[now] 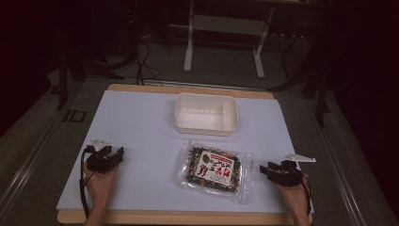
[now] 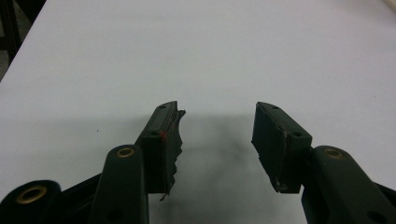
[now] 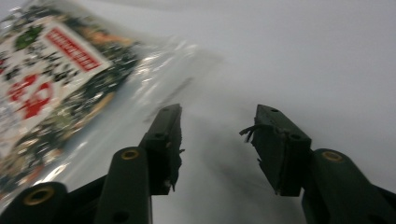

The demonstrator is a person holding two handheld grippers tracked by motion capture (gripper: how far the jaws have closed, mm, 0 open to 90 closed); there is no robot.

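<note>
Packet [image 1: 212, 168] flat on white sheet [image 1: 141, 127], front of tub [image 1: 205, 113] | right gripper [image 1: 264, 170] just beside its edge, jaws apart, empty | left gripper [image 1: 117, 153] well apart, jaws wide, empty

From above my side, the high view looks forward and down over the whole tabletop [image 1: 141, 122]. The left gripper view rides low behind my left fingers [image 2: 163, 140], facing out across bare tabletop, very near it. The right gripper view sits equally close, and shares the clear snack packet [image 3: 56, 79] with the high view.
</note>
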